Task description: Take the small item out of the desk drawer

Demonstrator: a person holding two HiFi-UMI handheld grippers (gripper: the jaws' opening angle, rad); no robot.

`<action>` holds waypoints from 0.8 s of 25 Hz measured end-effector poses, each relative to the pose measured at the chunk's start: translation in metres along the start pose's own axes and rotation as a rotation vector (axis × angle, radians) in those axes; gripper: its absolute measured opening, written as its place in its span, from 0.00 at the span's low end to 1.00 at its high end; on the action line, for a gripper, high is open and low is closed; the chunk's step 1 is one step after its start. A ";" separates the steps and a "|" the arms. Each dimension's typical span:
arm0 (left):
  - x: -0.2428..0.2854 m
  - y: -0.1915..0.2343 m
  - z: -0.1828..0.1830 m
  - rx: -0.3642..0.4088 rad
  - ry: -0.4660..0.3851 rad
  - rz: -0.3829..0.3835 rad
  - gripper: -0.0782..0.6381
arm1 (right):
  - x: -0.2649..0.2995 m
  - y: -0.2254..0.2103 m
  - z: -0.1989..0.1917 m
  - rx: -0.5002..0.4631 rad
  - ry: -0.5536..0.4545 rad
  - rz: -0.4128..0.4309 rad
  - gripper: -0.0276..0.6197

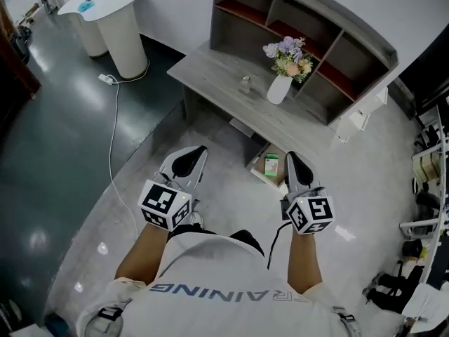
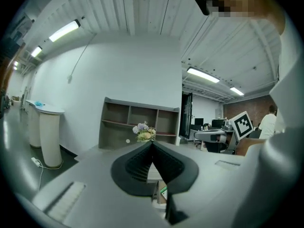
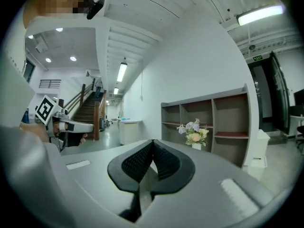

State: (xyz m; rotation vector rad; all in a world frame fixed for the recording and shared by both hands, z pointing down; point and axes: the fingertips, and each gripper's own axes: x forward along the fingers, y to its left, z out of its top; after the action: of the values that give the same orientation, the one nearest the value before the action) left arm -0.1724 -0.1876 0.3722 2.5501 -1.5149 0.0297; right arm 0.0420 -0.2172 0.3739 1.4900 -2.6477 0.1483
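Upside-down grey lettering on the person's white shirt (image 1: 231, 293) ends in "AINING"; the letters before that are too unclear to read. Just ahead of the shirt, both hands hold their tools out level toward the table (image 1: 210, 69). The left tongs (image 1: 198, 152) are closed tip to tip with nothing between them, and the right tongs (image 1: 290, 156) are likewise pressed together and empty. Each carries a cube with black-and-white square markers.

Under the table's front edge a drawer (image 1: 261, 176) stands pulled open, between the two tongs and just beyond them. Inside it lies the small item (image 1: 271, 164), a box with a green and white label whose print is too small to read. Neither tool touches it.

On the table stand a white vase (image 1: 279, 88) of pale flowers and, beside it, a small clear jar (image 1: 245, 84). Behind them the shelf unit (image 1: 309, 34) has open compartments.
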 end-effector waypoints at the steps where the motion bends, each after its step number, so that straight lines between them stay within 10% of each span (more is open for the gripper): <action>1: 0.007 0.005 -0.002 -0.001 0.005 -0.022 0.11 | 0.002 -0.003 -0.003 0.002 0.013 -0.027 0.06; 20: 0.120 -0.060 -0.040 -0.002 0.096 -0.237 0.11 | -0.062 -0.108 -0.053 0.064 0.085 -0.277 0.06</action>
State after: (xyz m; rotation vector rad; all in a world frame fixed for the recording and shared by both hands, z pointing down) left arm -0.0597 -0.2578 0.4158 2.6666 -1.1719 0.1176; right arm 0.1684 -0.2133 0.4215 1.8070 -2.3629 0.2697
